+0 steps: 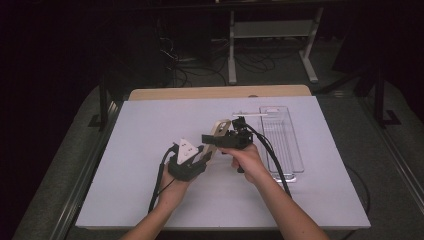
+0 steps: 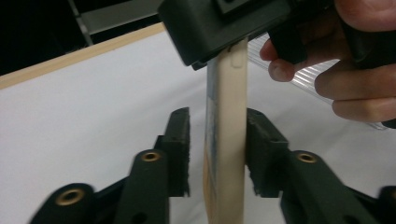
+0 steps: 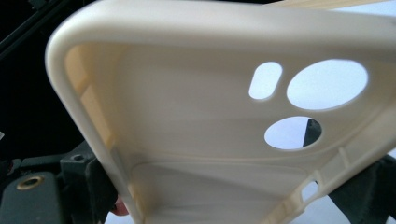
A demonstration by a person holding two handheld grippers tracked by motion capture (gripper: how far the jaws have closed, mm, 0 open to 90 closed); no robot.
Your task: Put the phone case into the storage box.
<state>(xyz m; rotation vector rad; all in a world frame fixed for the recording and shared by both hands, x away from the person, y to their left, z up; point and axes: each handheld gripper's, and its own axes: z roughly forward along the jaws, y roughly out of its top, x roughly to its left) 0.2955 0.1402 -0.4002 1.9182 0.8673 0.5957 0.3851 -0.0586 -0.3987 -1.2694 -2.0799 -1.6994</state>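
Cables trail from the left gripper (image 1: 200, 152) down toward the near edge of the table (image 1: 140, 130), which a white sheet covers. That gripper sits over the middle of the table, a little toward the near edge, with the grey three-cornered plate (image 1: 185, 148) on top. In the left gripper view its two black pads (image 2: 180, 149) stand slightly apart on either side of the cream phone case (image 2: 226, 140); a gap shows on the left side, and the right pad is at most just brushing the case, so the claw is open around it, not clamping it. The case stands edge-on between them, raised above the table's middle. Its upper end is clamped in the right gripper (image 1: 212, 138), whose jaws are closed on it; the right gripper view looks into the case's hollow inner side with its three camera holes. Toward the right edge of the table lies a clear plastic tray (image 1: 295, 150), near the right hand (image 1: 247, 160)
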